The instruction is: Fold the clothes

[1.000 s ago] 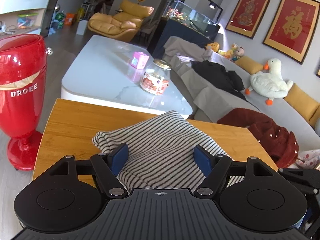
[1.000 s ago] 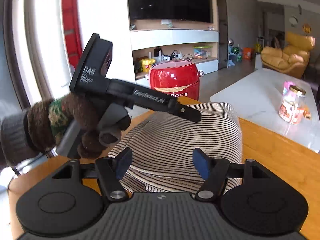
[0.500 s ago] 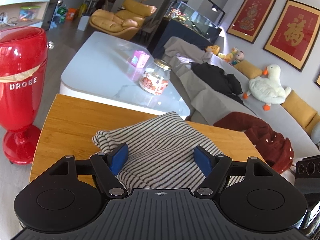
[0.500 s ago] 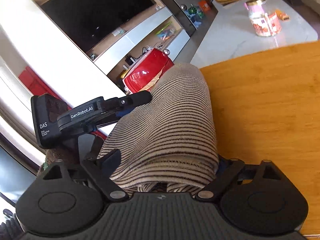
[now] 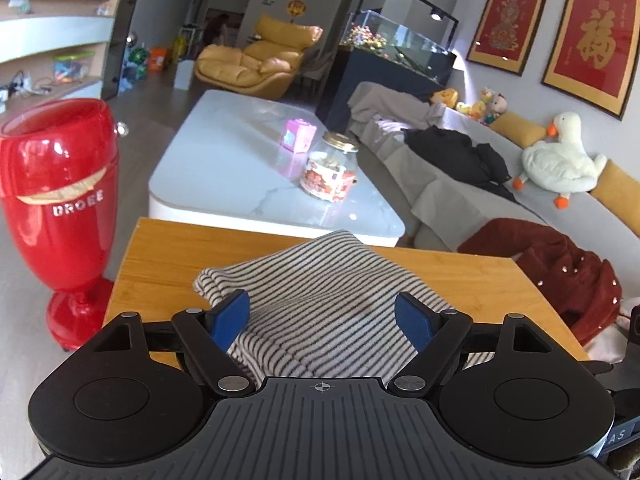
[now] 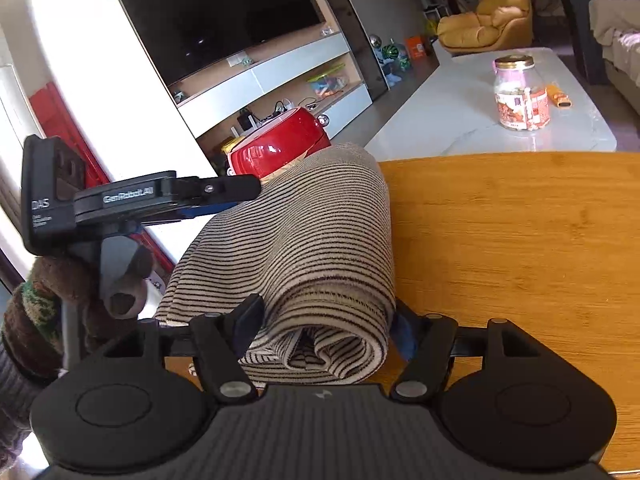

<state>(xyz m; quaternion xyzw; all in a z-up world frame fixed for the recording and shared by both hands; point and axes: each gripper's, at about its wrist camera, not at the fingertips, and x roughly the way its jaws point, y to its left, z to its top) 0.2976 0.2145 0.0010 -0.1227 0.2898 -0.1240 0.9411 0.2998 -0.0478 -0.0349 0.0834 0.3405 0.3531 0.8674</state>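
Wooden tabletop (image 5: 168, 256) is carrying the work in a living room, and beyond its far edge a white marble coffee table (image 5: 224, 168) is standing. Off to the left of the left tongs (image 5: 322, 314), down on the floor, a red goblet-shaped vase (image 5: 60, 200) marked DROEE is standing beside the table's edge. Ahead of these tongs, on the marble top, a pink box (image 5: 298, 136) and a glass jar (image 5: 330, 172) with a gold lid are sitting close together. Between the blue pads (image 5: 230, 316) the striped garment (image 5: 320, 292) is lying folded on the wood; the fingers are standing wide apart, flanking the cloth without pinching it. To their right a grey sofa (image 5: 460, 184) is bearing a black jacket (image 5: 456, 152), a white goose toy (image 5: 560, 164) and a dark red coat (image 5: 560, 264). In the right wrist view, a gloved hand (image 6: 80, 288) is gripping the left tool at the far left, its tip reaching over the cloth. The right tongs (image 6: 324, 330) are straddling the rolled end of the garment (image 6: 304, 248), both fingers seeming to press against its sides. Right of them, bare wood (image 6: 520, 240) is stretching away toward the jar (image 6: 520, 96).
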